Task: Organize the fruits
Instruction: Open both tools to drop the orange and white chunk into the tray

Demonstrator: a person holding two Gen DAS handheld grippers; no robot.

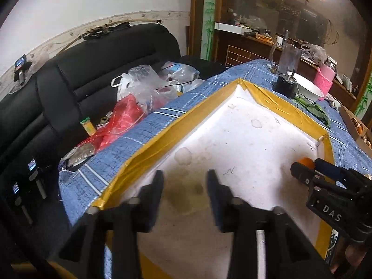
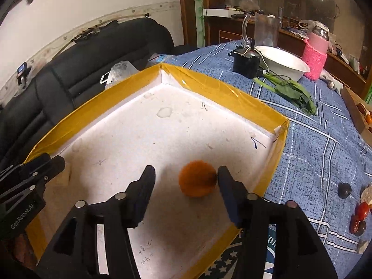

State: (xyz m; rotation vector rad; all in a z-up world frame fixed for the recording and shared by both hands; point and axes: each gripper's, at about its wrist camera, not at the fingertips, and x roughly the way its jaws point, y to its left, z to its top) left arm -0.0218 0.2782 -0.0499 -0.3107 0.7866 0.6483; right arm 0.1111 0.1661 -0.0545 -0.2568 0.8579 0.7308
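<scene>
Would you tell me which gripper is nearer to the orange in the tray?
Right. The right gripper has the orange between its open fingers; the left gripper hovers open across the tray.

Right gripper (image 2: 186, 179) fills the lower frame, fingers spread wide; left gripper (image 1: 184, 182) likewise parted, apparently holding nothing.

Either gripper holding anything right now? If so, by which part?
Nothing held. Right gripper is open around the orange lying in the tray; left gripper is open, empty.
</scene>
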